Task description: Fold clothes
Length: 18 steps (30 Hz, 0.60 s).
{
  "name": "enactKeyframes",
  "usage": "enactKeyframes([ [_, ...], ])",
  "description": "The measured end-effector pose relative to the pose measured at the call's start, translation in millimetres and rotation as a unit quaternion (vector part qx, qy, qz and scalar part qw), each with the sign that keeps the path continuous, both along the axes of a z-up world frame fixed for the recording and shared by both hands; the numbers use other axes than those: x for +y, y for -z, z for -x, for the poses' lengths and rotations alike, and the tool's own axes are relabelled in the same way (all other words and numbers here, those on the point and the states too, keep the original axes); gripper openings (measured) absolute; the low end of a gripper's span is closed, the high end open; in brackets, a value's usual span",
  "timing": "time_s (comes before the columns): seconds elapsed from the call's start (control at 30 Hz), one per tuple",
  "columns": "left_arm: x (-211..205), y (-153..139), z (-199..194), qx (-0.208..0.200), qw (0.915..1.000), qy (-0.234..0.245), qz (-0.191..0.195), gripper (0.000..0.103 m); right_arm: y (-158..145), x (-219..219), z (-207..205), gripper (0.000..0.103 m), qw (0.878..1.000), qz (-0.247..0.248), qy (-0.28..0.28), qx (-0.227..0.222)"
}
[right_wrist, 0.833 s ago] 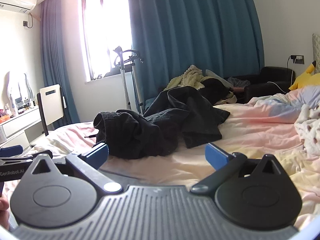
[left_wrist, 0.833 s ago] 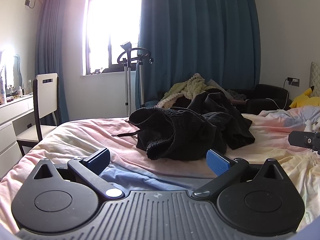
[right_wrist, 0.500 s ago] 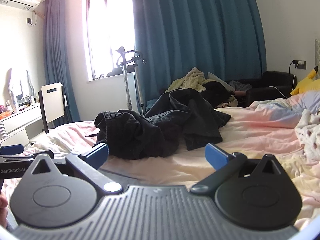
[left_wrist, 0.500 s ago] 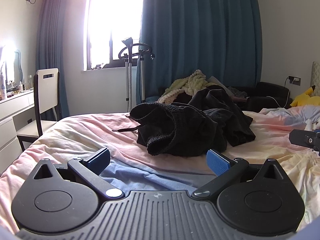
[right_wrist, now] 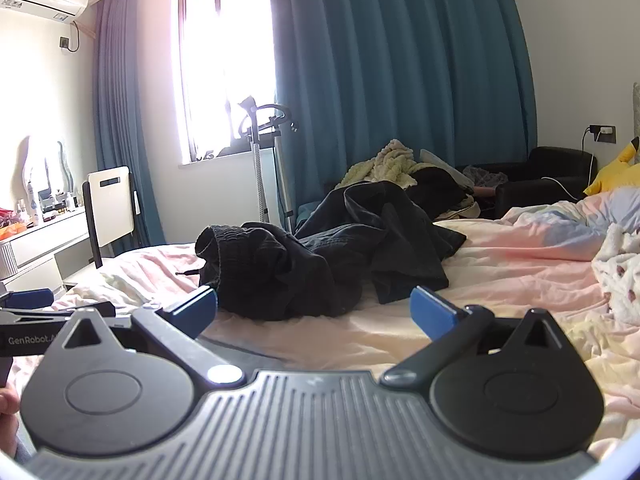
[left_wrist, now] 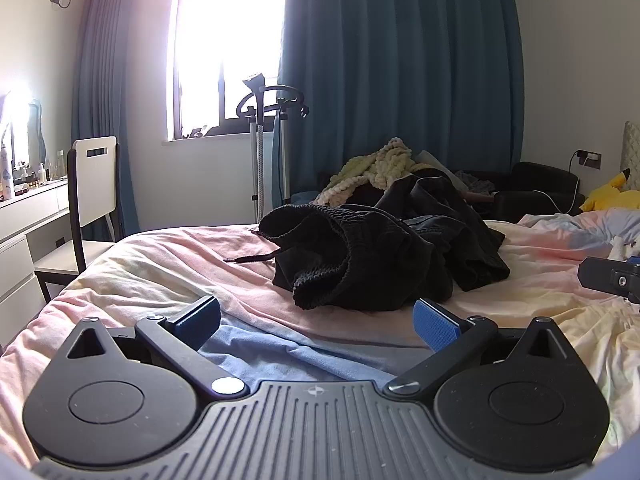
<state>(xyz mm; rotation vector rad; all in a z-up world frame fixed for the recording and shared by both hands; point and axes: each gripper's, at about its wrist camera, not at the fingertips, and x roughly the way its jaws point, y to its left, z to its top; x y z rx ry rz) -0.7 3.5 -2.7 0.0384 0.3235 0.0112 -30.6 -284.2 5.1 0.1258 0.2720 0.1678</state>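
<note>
A crumpled heap of black clothes (left_wrist: 384, 256) lies on the bed, with a ribbed waistband and a loose drawstring (left_wrist: 252, 257) at its left. It also shows in the right wrist view (right_wrist: 312, 264). My left gripper (left_wrist: 316, 322) is open and empty, low over the sheet just short of the heap. My right gripper (right_wrist: 314, 310) is open and empty, also just short of the heap. The right gripper's side shows at the right edge of the left wrist view (left_wrist: 610, 278). The left gripper shows at the left edge of the right wrist view (right_wrist: 28, 312).
The bed (left_wrist: 168, 276) has a rumpled pink, yellow and blue sheet. A white chair (left_wrist: 94, 196) and a dresser (left_wrist: 24, 220) stand at the left. A garment steamer stand (left_wrist: 266, 152) is behind the bed. A white fleece item (right_wrist: 618, 272) lies at the right.
Both grippers have moved a little closer to the black heap and risen slightly. Both stay open and empty. The clothes have not moved.
</note>
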Motion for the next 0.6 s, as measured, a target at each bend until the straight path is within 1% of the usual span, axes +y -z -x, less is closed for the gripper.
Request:
enactKeyframes([
  [0.6, -2.5, -1.1, 3.1, -0.004, 1.0, 0.007, -0.003, 0.103, -2.1, 5.4, 6.6, 0.103, 1.0, 0.002, 0.001, -0.003],
])
